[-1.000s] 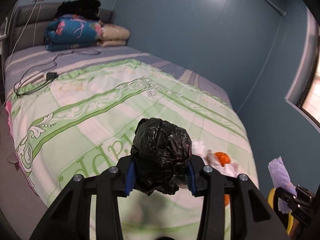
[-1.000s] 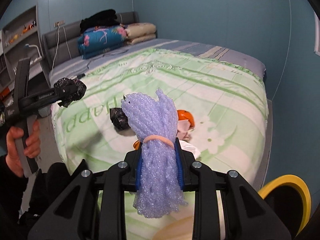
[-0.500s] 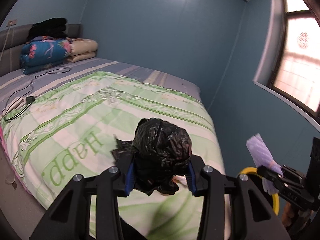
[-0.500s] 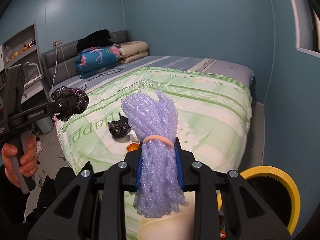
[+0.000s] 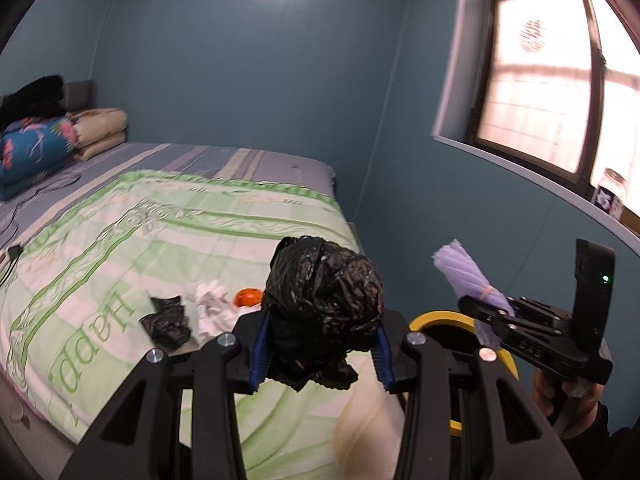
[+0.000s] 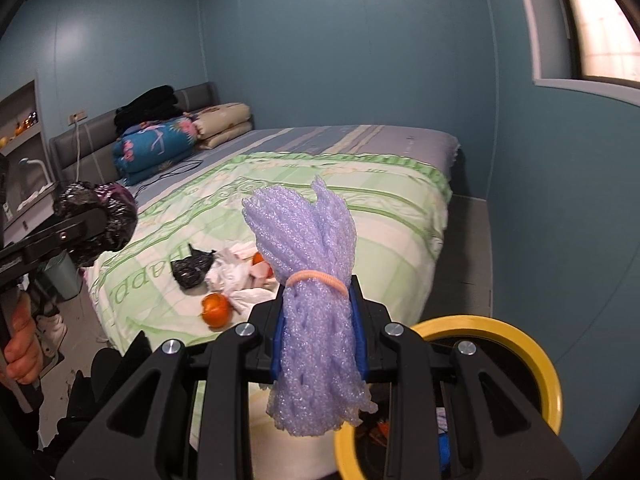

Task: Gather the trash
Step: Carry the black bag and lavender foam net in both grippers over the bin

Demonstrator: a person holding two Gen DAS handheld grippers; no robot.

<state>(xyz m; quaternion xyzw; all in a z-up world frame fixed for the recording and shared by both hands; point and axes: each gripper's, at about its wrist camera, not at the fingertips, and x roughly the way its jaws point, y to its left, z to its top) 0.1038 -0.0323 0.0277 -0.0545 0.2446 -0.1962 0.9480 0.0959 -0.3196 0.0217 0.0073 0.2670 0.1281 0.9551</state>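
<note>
Gripping a crinkled black bag wad (image 5: 324, 300) (left jaws) and banded lilac foam netting (image 6: 316, 296) (right jaws).

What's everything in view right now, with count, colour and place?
crumpled plastic bag: one, black, clamped in the left claw.
foam net bundle: one, lilac, tied with a pink band, clamped in the right claw.
small plastic bag: one, black, on the quilt near the foot of the bed.
crumpled tissues: a white pile, right beside it.
oranges: at least two, among the tissues.
trash bin: one, yellow rim, dark inside, on the floor at the bed's corner.
quilt: one, green and white, on the bed.
folded bedding: blue, beige and black stack, at the headboard.
jar: one, clear, on the window sill.
left claw: black, blue pads.
right claw: the same.
</note>
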